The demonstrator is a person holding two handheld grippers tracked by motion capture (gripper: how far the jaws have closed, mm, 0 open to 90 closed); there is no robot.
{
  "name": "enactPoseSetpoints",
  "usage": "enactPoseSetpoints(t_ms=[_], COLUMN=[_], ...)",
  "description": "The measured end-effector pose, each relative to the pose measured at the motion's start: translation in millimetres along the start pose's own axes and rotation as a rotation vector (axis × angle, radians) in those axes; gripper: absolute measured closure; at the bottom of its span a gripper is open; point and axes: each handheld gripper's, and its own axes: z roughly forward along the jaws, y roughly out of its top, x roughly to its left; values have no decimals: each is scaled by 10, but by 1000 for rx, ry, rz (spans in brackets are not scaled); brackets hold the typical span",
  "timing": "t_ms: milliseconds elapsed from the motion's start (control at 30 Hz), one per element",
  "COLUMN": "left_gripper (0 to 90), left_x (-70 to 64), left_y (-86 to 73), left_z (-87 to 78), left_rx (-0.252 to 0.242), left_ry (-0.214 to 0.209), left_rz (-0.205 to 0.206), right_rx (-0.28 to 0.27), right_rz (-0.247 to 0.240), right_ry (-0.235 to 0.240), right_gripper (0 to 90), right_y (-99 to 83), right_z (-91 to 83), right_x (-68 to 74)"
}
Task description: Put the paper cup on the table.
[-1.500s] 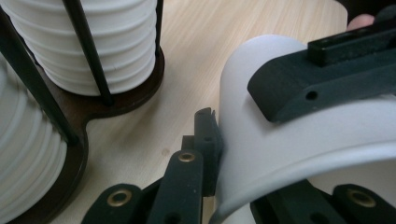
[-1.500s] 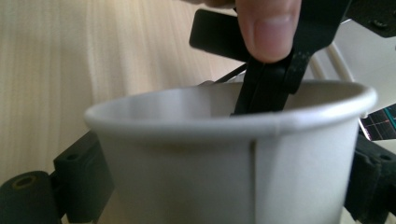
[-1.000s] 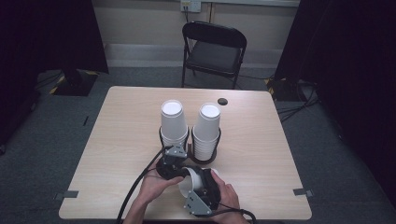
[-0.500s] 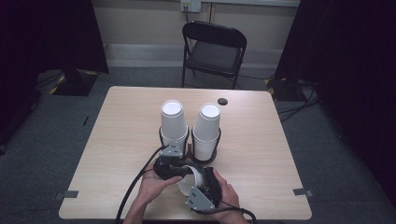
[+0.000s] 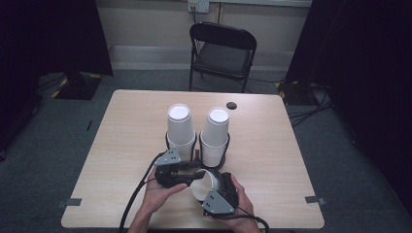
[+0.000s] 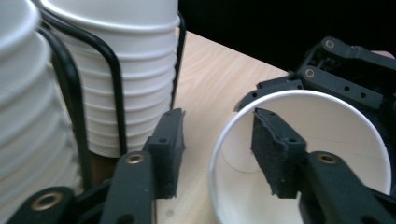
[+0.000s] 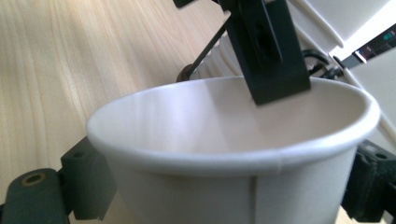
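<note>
Near the front edge of the table (image 5: 121, 126), at 6 o'clock from the two cup stacks, a loose white paper cup (image 5: 201, 184) lies on its side, mouth toward 9 o'clock in high view. R gripper (image 7: 224, 186) is clamped on it: jaws sit on opposite sides of the cup wall in right gripper view, rim (image 7: 233, 156) up close to cam. L gripper (image 6: 219, 154) is spread, not gripping: one jaw is inside the cup mouth near the inner wall, the other outside the rim over the tabletop, so the rim runs between them; can't tell if the inner jaw touches the wall. L hand (image 5: 163, 194) and R hand (image 5: 240, 206) come in from 6 o'clock, cables trailing off the edge. Left stack (image 5: 180, 128) and right stack (image 5: 215, 133) stand upright in black wire holder (image 6: 114, 79), just at 12 o'clock of the grippers. Small black disc (image 5: 231, 105) sits at 1 o'clock of the stacks, folding chair (image 5: 221, 51) behind the table.
</note>
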Motion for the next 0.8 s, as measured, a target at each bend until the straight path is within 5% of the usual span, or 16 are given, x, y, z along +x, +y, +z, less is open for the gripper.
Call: enactPoseSetpoints(t_ms=[300,800], left_gripper=[446,323], left_x=[39,128], left_y=[-46,-295], left_z=[-95,-253], left_rx=[-65,-116], left_ry=[66,175], left_rz=[-27,-64], right_rx=[35,-46], right_rz=[91,389], right_ry=[-6,-4], right_gripper=[107,109], right_y=[-118,-283], right_z=[-33,-137], right_x=[-46,-233])
